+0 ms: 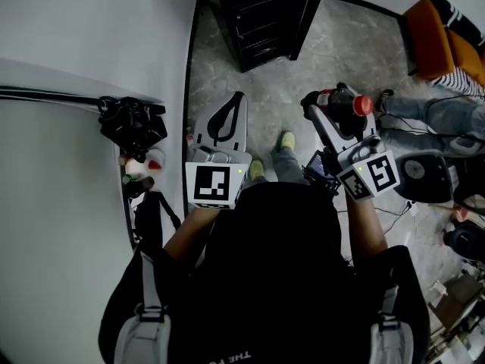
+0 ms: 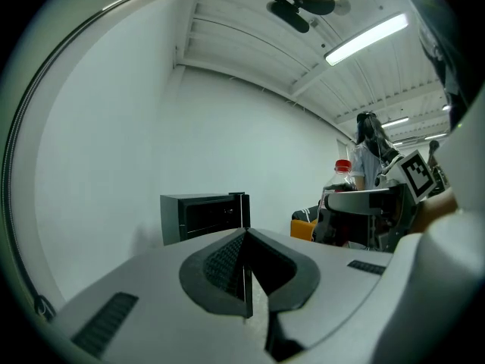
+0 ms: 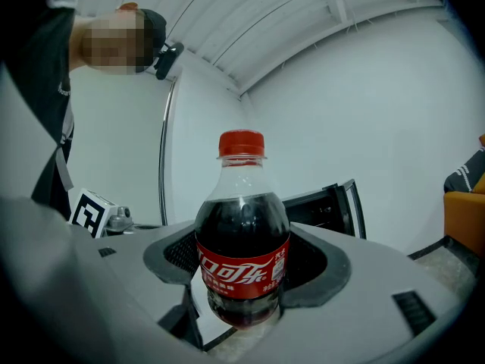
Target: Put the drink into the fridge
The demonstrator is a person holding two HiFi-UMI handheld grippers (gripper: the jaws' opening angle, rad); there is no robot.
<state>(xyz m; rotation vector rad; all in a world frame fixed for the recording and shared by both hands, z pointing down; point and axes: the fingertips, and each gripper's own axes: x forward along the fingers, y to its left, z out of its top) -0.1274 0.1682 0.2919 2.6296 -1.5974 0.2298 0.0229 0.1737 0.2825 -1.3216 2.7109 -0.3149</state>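
While facing the black fridge (image 2: 203, 215), clamps cola bottle (image 3: 242, 230) upright between jaws of right gripper (image 3: 246, 279); holds left gripper (image 2: 245, 268) closed, empty.

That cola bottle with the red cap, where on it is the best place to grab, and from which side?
Take the cola bottle by its labelled middle, from the side, one jaw on each flank. It stands upright, and the body is widest and straight there; above, it tapers to the small red cap. The right gripper holds it just so.
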